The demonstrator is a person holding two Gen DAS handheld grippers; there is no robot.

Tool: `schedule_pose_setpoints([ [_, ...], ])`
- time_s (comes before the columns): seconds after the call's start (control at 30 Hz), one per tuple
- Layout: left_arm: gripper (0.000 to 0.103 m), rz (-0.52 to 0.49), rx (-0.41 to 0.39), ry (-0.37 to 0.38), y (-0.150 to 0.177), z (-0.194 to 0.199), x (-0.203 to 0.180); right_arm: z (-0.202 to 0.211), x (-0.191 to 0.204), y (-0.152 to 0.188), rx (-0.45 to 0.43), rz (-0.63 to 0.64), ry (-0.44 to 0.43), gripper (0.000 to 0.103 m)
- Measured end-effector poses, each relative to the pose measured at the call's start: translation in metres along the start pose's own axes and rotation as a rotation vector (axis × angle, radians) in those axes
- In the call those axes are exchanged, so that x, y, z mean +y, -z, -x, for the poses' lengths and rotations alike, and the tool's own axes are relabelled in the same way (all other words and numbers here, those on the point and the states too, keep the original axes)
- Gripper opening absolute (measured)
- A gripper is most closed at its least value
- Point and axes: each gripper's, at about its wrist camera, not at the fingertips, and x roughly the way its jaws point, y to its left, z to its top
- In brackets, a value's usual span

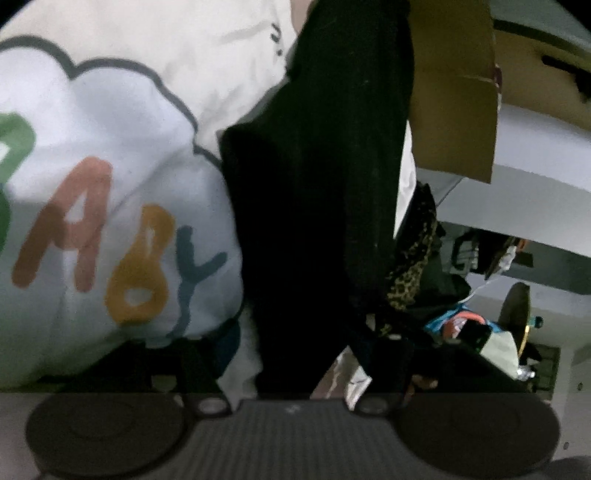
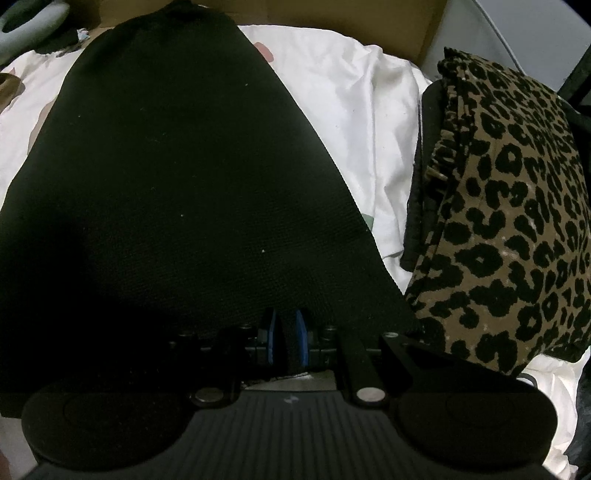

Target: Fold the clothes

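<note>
Where your right gripper [image 2: 287, 334] meets the cloth, its blue-padded fingers [image 2: 301, 332] are pinched close together on the near edge of the black garment [image 2: 166, 166]. That garment spreads away from you over a white sheet [image 2: 351, 110], with a leopard-print cloth [image 2: 517, 221] just beside it on the right and a cardboard box [image 2: 332, 18] beyond. On your left gripper, the fingers are hidden in shadow, so I cannot tell their state; the same black garment [image 1: 314, 184] hangs ahead, beside a white "BABY" print [image 1: 110, 229].

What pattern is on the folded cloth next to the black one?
Leopard print, black spots on tan. The right wrist view shows it best.
</note>
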Motion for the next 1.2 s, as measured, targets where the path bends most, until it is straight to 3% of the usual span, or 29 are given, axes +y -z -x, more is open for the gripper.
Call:
schedule_pose_setpoints([
  [0.27, 0.067, 0.041, 0.045, 0.112, 0.0, -0.016, 0.009, -0.003, 0.0, -0.003, 0.006, 0.011, 0.001, 0.017],
  [0.47, 0.056, 0.078, 0.064, 0.187, 0.0, -0.024, 0.019, -0.006, 0.01, -0.009, 0.035, 0.049, 0.035, 0.018],
  [0.93, 0.046, 0.097, 0.097, 0.232, 0.016, -0.035, 0.024, -0.007, 0.009, -0.012, 0.055, 0.029, 0.04, 0.018],
  [1.1, 0.021, 0.137, 0.099, 0.23, 0.019, -0.042, 0.032, -0.006, 0.005, -0.011, 0.05, 0.021, 0.021, 0.018],
  [1.2, 0.016, 0.138, 0.089, 0.206, 0.021, -0.041, 0.034, -0.006, 0.003, -0.009, 0.041, 0.01, 0.01, 0.018],
])
